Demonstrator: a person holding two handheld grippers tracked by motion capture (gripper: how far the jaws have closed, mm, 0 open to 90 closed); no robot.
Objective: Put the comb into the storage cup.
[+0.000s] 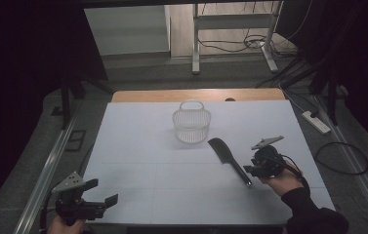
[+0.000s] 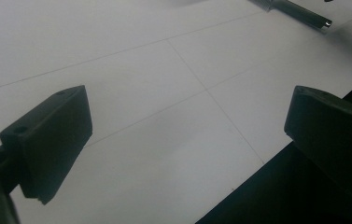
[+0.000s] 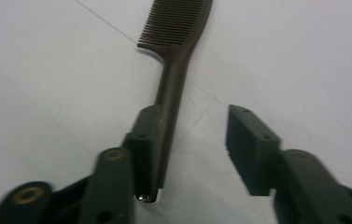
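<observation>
A dark comb [image 1: 228,153] lies flat on the white table [image 1: 137,146], its teeth toward the basket and its handle toward the person. My right gripper [image 1: 249,170] hovers at the handle's end. In the right gripper view the comb [image 3: 173,70] runs up from between the jaws; its handle lies against the left finger [image 3: 145,140] while the right finger stands well apart, so my right gripper [image 3: 192,126] is open. My left gripper [image 1: 102,191] rests at the table's near left corner, and in its own view the left gripper [image 2: 187,121] is wide open over bare table.
A white wire basket [image 1: 191,129] with a handle stands at the middle back of the table. A strip of wood [image 1: 196,95] edges the far side. On the floor to the right lie a power strip [image 1: 316,122] and cables. The table's front edge is close to both hands.
</observation>
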